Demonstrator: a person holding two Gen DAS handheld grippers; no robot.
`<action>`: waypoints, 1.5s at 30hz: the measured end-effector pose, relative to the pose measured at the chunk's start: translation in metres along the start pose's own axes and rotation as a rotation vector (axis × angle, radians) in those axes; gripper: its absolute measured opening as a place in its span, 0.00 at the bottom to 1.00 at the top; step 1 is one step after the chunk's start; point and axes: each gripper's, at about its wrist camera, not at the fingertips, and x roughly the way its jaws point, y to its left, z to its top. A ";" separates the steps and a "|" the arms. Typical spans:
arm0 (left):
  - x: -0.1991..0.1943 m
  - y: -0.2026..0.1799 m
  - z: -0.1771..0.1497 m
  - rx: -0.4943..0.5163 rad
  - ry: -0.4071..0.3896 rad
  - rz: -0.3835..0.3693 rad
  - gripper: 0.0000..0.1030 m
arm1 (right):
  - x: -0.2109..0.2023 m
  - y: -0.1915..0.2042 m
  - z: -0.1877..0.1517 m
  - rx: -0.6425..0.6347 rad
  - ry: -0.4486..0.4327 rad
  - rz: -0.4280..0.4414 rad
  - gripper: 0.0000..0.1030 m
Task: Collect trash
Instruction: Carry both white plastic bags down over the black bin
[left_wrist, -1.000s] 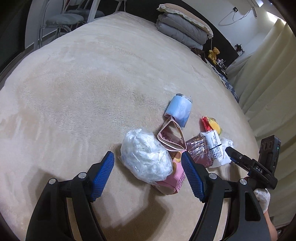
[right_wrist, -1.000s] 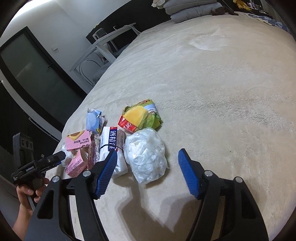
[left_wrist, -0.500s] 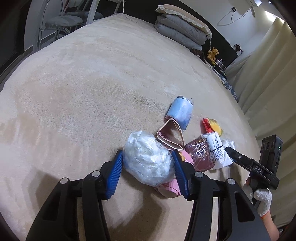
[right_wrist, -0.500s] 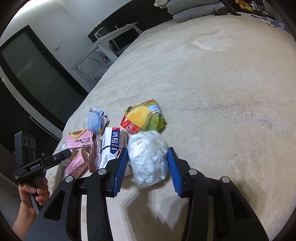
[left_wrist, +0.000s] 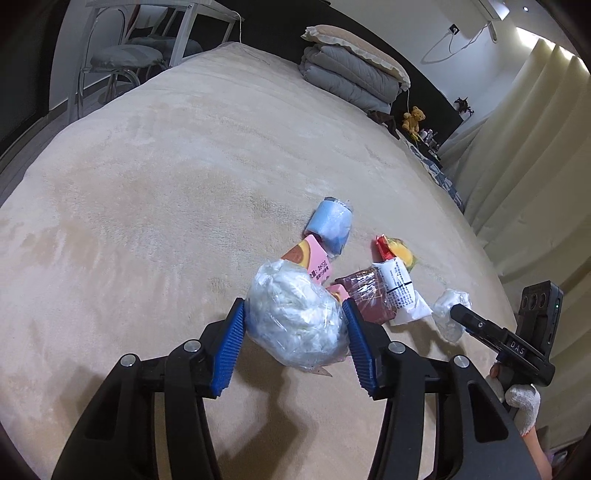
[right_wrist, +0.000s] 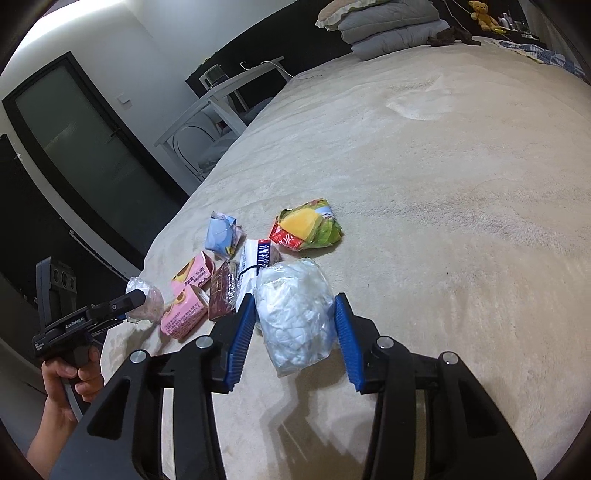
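We hold two clear plastic bags stuffed with white crumpled material, one in each claw. Nearest in the left wrist view, our left gripper (left_wrist: 293, 328) pinches its white-filled bag (left_wrist: 295, 319) between both blue pads, the bag bulging out above and below them. In the right wrist view, our right gripper (right_wrist: 295, 325) likewise squeezes a second white-filled bag (right_wrist: 293, 314), pads pressed against its sides.

Just beyond the grippers, the rest of the trash lies clustered on the beige blanket (right_wrist: 443, 184): a pink carton (right_wrist: 184, 314) beside another pink box (right_wrist: 194, 273), a dark red wrapper (right_wrist: 221, 291), and a white packet with blue print (right_wrist: 256, 262) touching it. A little farther sit a crumpled blue pack (right_wrist: 221, 236) and a yellow, green and red snack bag (right_wrist: 306, 225), the latter slightly apart from the others.

At the far end of the bed we see folded grey bedding (left_wrist: 351, 74) with a pillow on top, a small teddy bear (left_wrist: 413, 118) past it, and cream curtains (left_wrist: 528, 147) on the right
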 end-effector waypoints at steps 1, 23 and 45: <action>-0.004 -0.002 -0.002 -0.003 -0.007 -0.004 0.49 | -0.004 0.002 -0.002 -0.002 -0.004 0.004 0.43; -0.097 -0.064 -0.098 0.088 -0.140 -0.137 0.49 | -0.107 0.043 -0.079 -0.067 -0.084 0.132 0.43; -0.106 -0.097 -0.205 0.223 -0.041 -0.154 0.49 | -0.132 0.071 -0.173 -0.169 0.000 0.142 0.43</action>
